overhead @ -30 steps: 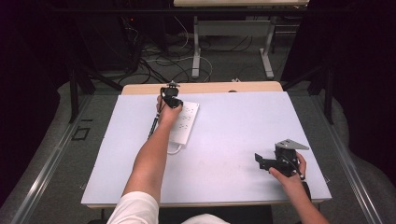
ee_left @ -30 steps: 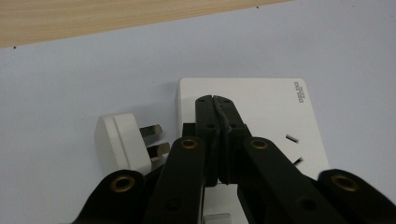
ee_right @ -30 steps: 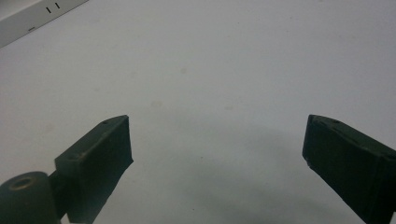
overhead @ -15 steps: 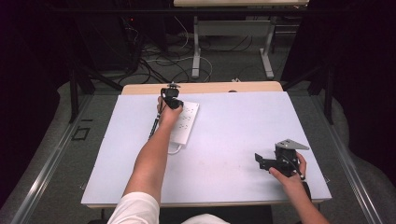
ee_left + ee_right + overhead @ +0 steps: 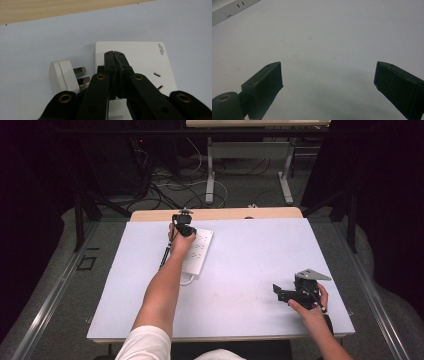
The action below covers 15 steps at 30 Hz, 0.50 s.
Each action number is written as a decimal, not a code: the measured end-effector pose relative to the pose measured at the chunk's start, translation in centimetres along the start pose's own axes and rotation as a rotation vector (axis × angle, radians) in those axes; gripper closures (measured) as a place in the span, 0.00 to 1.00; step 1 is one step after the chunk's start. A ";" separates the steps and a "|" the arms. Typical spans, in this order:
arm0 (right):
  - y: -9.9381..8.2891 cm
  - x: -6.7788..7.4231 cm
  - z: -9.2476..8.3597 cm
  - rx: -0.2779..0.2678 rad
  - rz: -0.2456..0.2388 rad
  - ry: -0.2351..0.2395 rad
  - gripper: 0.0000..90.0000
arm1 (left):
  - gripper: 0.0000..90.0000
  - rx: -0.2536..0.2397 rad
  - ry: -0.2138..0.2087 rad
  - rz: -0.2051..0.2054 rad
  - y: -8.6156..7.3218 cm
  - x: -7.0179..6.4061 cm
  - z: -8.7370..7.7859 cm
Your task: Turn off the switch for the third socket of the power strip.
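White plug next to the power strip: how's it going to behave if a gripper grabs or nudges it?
The plug looks like hard, smooth plastic, so probably stiff and somewhat slippery. It seems small and light, likely to slide on the smooth table when nudged. It lies on its side with blocky faces and prongs, so rolling seems unlikely.

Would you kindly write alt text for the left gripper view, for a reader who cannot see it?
The left gripper, its two black jaws shut together with nothing between them, points at a white power strip lying on a pale table. A white plug with metal pins lies on the table just beside the strip.
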State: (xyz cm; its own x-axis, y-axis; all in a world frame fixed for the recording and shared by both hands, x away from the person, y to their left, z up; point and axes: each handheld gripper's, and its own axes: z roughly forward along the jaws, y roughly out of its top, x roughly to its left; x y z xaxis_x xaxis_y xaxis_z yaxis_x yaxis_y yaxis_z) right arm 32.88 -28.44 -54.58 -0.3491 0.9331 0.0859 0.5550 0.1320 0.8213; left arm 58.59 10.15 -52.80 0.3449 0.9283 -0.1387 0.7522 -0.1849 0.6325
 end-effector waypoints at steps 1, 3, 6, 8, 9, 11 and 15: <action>0.0 0.0 0.0 0.000 0.000 -0.002 0.08 | 1.00 0.000 0.000 0.000 0.0 0.0 0.0; 0.0 0.0 0.0 0.001 0.007 -0.001 0.08 | 1.00 0.001 -0.004 0.000 0.0 0.0 0.0; 0.0 0.0 0.1 -0.007 0.002 -0.008 0.08 | 1.00 0.000 -0.003 -0.002 0.0 0.0 0.0; 0.0 0.1 0.0 0.001 0.010 0.000 0.08 | 1.00 -0.003 -0.004 -0.003 0.0 0.0 0.0; 0.0 0.0 0.0 0.003 0.005 0.003 0.08 | 1.00 -0.002 -0.001 -0.005 0.0 0.0 0.0; 0.0 0.0 0.0 0.002 0.002 0.002 0.08 | 1.00 0.003 -0.006 0.002 0.1 0.0 0.0; 0.0 0.0 0.0 0.002 0.004 0.003 0.08 | 0.99 0.011 -0.005 -0.002 0.1 0.0 0.0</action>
State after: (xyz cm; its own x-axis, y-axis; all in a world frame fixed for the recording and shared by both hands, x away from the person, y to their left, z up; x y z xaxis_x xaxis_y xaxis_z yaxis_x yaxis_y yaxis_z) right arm 32.92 -28.46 -54.61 -0.3487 0.9328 0.0910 0.5579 0.1286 0.8199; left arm 58.68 10.11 -52.70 0.3467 0.9269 -0.1437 0.7587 -0.1870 0.6241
